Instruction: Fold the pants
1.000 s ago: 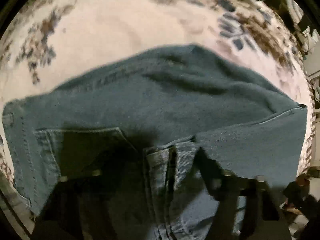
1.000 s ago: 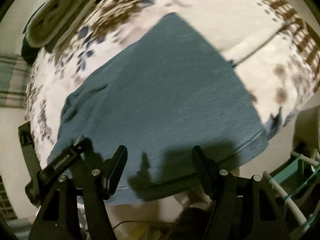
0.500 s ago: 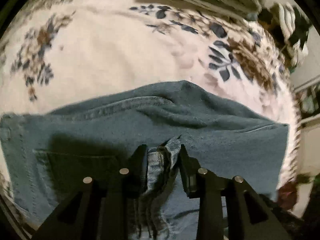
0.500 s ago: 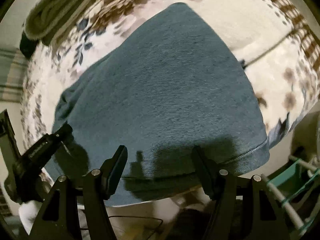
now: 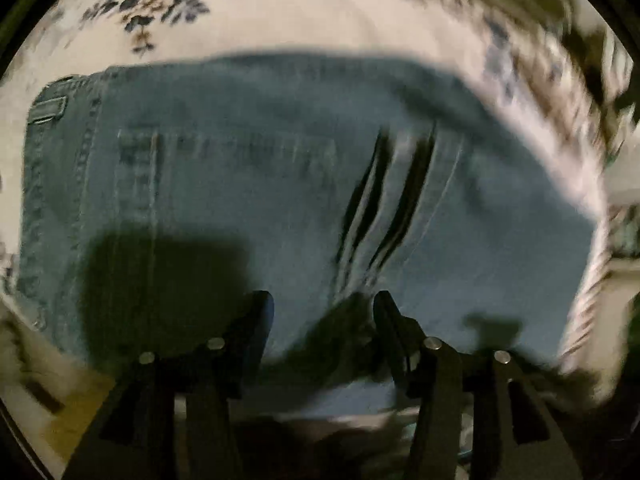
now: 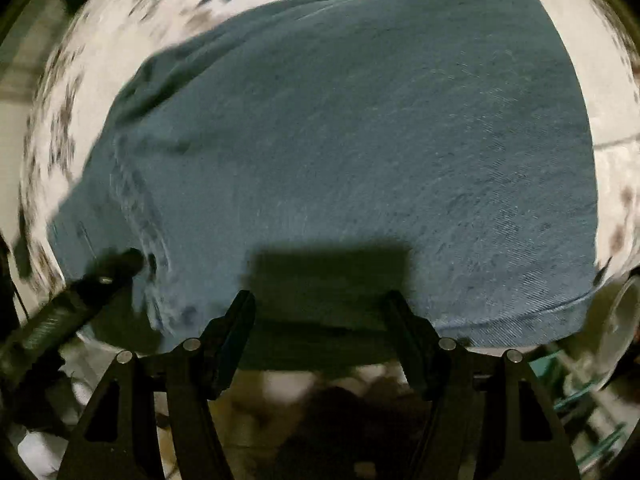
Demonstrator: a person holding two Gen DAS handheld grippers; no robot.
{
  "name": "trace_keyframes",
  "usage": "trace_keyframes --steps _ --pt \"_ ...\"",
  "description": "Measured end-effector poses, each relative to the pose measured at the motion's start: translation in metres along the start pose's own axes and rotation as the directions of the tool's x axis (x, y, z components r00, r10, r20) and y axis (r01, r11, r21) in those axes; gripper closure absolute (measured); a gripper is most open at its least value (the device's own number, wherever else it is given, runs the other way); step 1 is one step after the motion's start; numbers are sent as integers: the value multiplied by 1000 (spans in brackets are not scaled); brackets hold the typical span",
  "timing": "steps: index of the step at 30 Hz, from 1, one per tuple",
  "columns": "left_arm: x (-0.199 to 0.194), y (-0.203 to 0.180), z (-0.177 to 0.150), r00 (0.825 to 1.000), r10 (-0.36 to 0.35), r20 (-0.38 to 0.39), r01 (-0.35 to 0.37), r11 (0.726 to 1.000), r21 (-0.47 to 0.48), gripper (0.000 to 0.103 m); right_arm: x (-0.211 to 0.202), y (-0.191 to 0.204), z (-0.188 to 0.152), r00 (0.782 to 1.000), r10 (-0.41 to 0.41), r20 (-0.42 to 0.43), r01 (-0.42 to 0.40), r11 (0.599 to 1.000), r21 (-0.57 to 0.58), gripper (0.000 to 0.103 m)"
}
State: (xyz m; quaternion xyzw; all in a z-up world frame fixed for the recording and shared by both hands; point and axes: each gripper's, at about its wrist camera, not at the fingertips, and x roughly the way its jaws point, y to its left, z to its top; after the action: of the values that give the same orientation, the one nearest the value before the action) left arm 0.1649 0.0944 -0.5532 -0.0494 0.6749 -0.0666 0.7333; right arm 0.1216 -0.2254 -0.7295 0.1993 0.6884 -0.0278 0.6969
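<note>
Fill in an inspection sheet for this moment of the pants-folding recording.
Surface: cream floral bedspread, blurred.
Job's things: blue denim pants folded, lying flat; back pocket and belt loop visible in left view.
Clutter: nothing seen on the bedspread.
Grippers: left gripper open, fingers apart over the pants' near edge; right gripper open, empty.
Cables: nothing seen clearly.
Surroundings: green wire rack at lower right; the rest too blurred to tell.

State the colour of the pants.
Blue-green denim jeans, clearest in the right wrist view.
</note>
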Motion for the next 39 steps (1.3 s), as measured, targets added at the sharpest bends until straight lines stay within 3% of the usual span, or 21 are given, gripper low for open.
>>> trace_keyframes --steps 3,6,9,12,15,19,20,23,28,31,32,34,35,36,39 --pt "0 -1 -19 999 38 -3 -38 999 35 54 1 7 -12 998 -30 -59 26 996 -80 35" --pt "-3 0 -21 1000 24 -20 -24 1000 13 54 2 -3 -19 994 11 -112 -16 999 -40 35" --pt "-12 8 -13 996 -86 -19 84 993 -84 54 -7 -19 -19 995 66 -76 -63 997 41 35" --pt "-17 10 -4 978 -207 3 204 965 -166 54 -23 -40 -19 991 134 -7 -131 980 150 35" --pt "-1 7 -3 956 -291 -28 277 932 -234 54 -35 -59 -19 984 165 62 -175 956 237 34" --pt "0 -7 -7 971 -240 -2 237 959 -156 59 -36 -70 -19 987 145 74 -159 950 270 34" --pt "-4 -13 -8 970 -244 16 244 962 -124 82 -36 -72 -17 988 135 72 -150 950 274 34" --pt "-2 -24 -13 982 -187 22 188 980 -63 85 -35 -71 -17 988 132 76 -148 952 268 34" --pt "-17 3 -21 987 -152 41 157 976 -151 85 -32 -64 -14 989 135 53 -144 959 245 34" --pt "-50 27 -27 967 -201 159 234 945 -229 84 -32 -49 -13 990 133 44 -139 975 176 34" --pt "-64 39 -30 955 -210 211 262 930 -258 77 -34 -40 -13 991 124 46 -129 983 134 34" --pt "-81 65 -36 940 -197 280 284 906 -315 44 -36 -25 -13 993 110 45 -113 990 79 30" --pt "-87 82 -40 934 -182 307 292 885 -364 22 -38 -14 -11 993 114 40 -116 992 55 29" --pt "-91 99 -44 927 -168 335 304 860 -410 17 -39 -8 -9 992 122 37 -123 992 40 29" --pt "-87 149 -62 914 -122 386 334 767 -548 17 -43 18 -1 991 128 30 -128 992 -9 29"
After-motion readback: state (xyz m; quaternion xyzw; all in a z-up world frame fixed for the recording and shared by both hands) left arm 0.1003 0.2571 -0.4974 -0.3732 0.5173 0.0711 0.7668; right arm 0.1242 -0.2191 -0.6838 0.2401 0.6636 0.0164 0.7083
